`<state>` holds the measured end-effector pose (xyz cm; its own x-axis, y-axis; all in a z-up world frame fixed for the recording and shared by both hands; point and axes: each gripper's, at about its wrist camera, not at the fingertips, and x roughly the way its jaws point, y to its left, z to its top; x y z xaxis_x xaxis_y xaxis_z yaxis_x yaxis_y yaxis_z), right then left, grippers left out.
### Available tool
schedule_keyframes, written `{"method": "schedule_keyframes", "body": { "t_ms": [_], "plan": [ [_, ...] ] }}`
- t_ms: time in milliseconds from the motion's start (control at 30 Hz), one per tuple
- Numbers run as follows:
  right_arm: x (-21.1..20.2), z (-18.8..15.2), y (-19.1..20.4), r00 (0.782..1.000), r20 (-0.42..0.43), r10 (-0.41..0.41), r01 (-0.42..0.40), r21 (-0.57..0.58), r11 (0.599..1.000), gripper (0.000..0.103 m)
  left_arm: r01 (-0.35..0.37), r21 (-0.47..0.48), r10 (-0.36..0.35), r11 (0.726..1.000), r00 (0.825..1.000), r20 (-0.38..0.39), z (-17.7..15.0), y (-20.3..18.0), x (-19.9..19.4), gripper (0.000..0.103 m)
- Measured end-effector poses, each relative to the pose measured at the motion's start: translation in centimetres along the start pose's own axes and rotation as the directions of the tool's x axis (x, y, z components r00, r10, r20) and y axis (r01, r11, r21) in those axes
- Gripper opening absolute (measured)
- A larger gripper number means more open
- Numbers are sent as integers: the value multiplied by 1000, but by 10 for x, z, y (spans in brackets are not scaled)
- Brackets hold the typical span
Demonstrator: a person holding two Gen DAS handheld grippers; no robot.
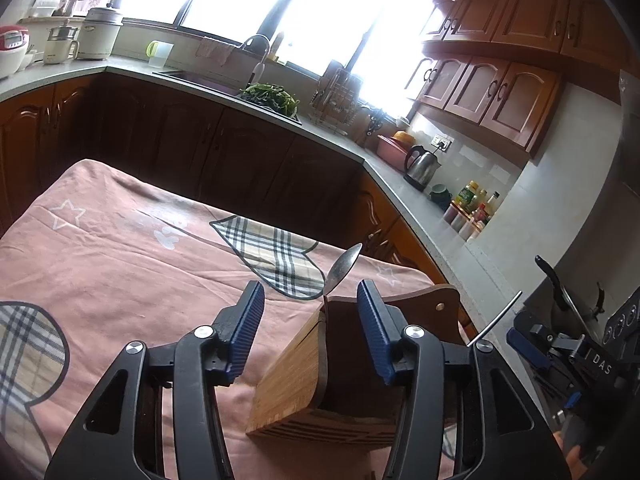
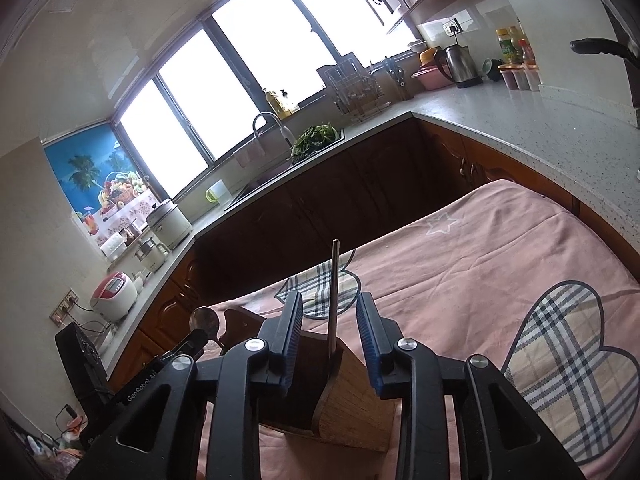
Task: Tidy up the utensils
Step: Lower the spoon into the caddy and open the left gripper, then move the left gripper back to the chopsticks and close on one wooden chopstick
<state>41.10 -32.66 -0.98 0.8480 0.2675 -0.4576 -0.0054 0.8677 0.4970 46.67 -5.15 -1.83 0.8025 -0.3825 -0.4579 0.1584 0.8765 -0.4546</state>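
A wooden utensil holder (image 1: 304,376) stands on the pink tablecloth (image 1: 120,272); it also shows in the right wrist view (image 2: 352,404). A metal spoon (image 1: 345,266) stands in it, bowl up, and shows at the left in the right wrist view (image 2: 205,320). A thin metal utensil handle (image 2: 334,300) sticks up from the holder between my right fingers, not gripped. My left gripper (image 1: 311,300) is open above the holder. My right gripper (image 2: 330,312) is open and empty over the holder; part of it shows at the right edge of the left wrist view (image 1: 560,356).
Dark wooden cabinets and a grey counter (image 1: 400,176) wrap round beyond the table. On the counter are a sink with greens (image 1: 272,96), a dish rack (image 1: 336,100), a kettle (image 1: 422,166) and bottles (image 1: 476,204). Plaid hearts mark the cloth (image 2: 568,364).
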Motion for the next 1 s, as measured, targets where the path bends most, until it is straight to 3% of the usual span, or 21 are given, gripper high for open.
{"method": "schedule_keyframes", "body": {
  "t_ms": [133,200,300,667,1000],
  "plan": [
    [-13,-4,1,1000,4,9,-9,3,1000,48,-9,-5,9,1000,1000,-8,0,1,-20,81],
    [-23,-8,2,1000,3,21,-21,-4,1000,62,-21,-9,20,1000,1000,-10,-2,2,-35,88],
    [-41,-17,7,999,9,35,-35,-25,999,74,-39,2,39,999,999,-9,-6,3,-61,92],
    [-113,-59,21,1000,20,13,-11,-101,995,74,-123,59,126,991,991,-47,-51,16,-146,94],
    [-139,-112,24,998,-44,-34,26,-171,985,74,-174,97,186,980,973,-134,-103,33,-176,94]
  ]
}}
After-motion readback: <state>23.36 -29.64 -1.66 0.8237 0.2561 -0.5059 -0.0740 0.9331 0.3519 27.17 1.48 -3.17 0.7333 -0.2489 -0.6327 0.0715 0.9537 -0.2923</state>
